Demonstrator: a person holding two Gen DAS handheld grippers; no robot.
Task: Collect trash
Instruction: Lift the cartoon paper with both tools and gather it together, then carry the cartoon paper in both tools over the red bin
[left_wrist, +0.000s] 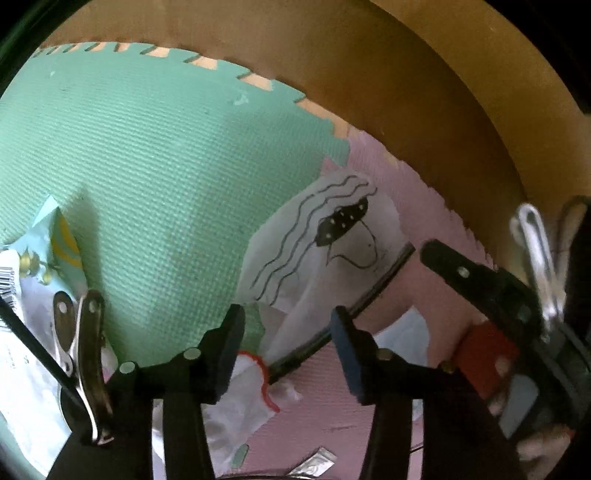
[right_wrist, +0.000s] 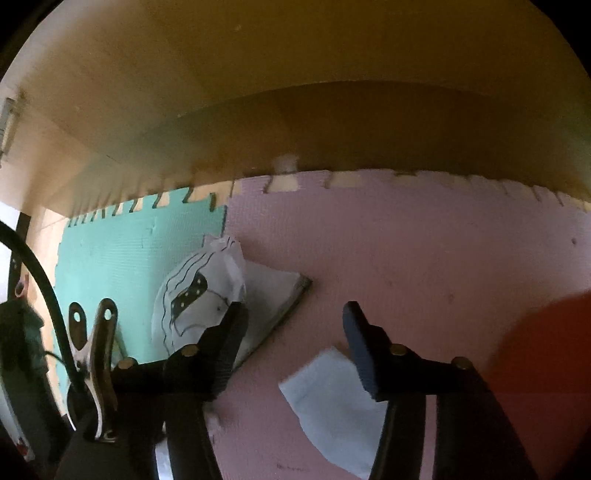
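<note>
A white sheet with a black line drawing (left_wrist: 325, 236) lies across the seam of the green and pink foam mat, on a flat white sheet with a dark edge (right_wrist: 273, 295). My left gripper (left_wrist: 288, 350) hangs open above its near corner and a crumpled white paper with a red line (left_wrist: 251, 387), pressing on nothing. My right gripper (right_wrist: 295, 350) is open over the pink mat. A pale blue paper scrap (right_wrist: 332, 398) lies below and between its fingers, untouched. The drawing (right_wrist: 192, 295) sits just left of its left finger. One black finger (left_wrist: 454, 269) of the right gripper shows at the right of the left wrist view.
A light blue snack wrapper with a barcode (left_wrist: 37, 266) lies at the left on the green mat (left_wrist: 147, 147). A small foil wrapper (left_wrist: 314, 467) rests on the pink mat (right_wrist: 424, 258). A brown wooden wall (right_wrist: 295, 110) borders the mat's far edge. Something red and blurred (right_wrist: 546, 350) fills the right.
</note>
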